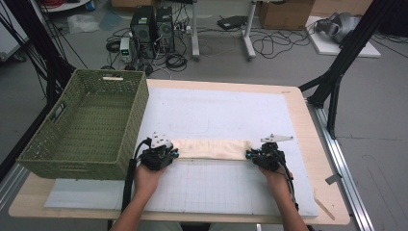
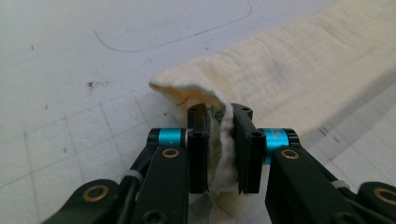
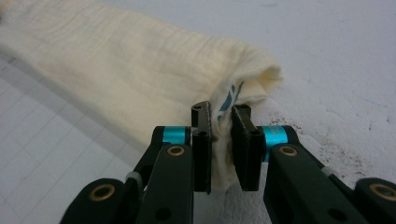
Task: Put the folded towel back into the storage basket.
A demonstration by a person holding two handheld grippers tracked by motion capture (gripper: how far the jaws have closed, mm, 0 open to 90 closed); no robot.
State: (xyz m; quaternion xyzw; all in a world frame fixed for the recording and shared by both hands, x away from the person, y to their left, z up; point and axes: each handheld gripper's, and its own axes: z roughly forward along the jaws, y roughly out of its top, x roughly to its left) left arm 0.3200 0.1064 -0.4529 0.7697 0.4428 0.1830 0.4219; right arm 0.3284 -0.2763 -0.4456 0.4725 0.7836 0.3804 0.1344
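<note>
A cream cloth [image 1: 210, 148], folded into a long narrow strip, lies across the white mat [image 1: 216, 110] between both hands. My left gripper [image 1: 174, 154] is shut on the strip's left end. In the left gripper view the cloth [image 2: 299, 70] is bunched between the jaws of that gripper [image 2: 219, 122]. My right gripper [image 1: 249, 155] is shut on the right end. The right gripper view shows the cloth [image 3: 116, 70] pinched by this gripper [image 3: 220, 117], with a bit of blue print at the fold.
A green woven basket [image 1: 86, 125] stands at the table's left, close to my left hand. The wooden table's edge [image 1: 312, 139] runs along the right. Computers, cables and boxes sit on the floor beyond the table.
</note>
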